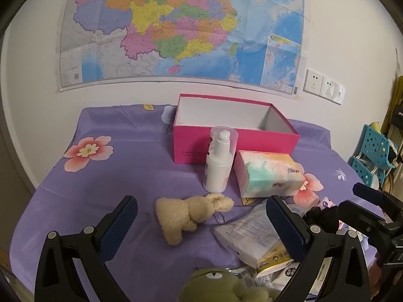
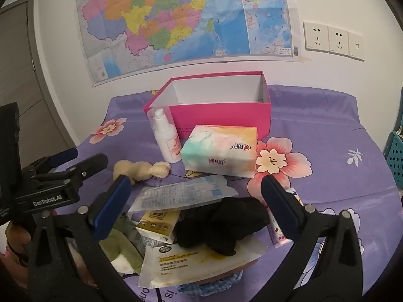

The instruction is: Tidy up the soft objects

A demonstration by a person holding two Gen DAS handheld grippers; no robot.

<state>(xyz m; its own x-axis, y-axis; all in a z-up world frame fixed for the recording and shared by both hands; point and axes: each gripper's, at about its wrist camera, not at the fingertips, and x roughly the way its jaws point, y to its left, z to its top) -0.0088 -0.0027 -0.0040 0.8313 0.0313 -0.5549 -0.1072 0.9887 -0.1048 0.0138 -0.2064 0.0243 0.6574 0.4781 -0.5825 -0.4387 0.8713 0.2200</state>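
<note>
A beige plush toy [image 1: 189,214] lies on the purple floral sheet, just ahead of my open left gripper [image 1: 201,226], whose pads touch nothing. Below it a green plush [image 1: 221,287] sits at the frame's bottom edge. My right gripper [image 2: 196,209] also stands open, hovering over a pile with a black cloth [image 2: 221,224] on top. Under and around the cloth lie a clear plastic packet [image 2: 183,193], a wipes packet [image 2: 194,259] and a blue checked cloth [image 2: 209,284]. An open pink box [image 2: 214,105] with a white inside stands at the back.
A white lotion bottle [image 1: 219,161] stands upright in front of the box, beside a pastel tissue pack [image 1: 267,173]. A small pink tissue packet [image 2: 279,231] lies by my right finger. A wall with a map and sockets is behind; blue baskets [image 1: 372,156] stand at the right.
</note>
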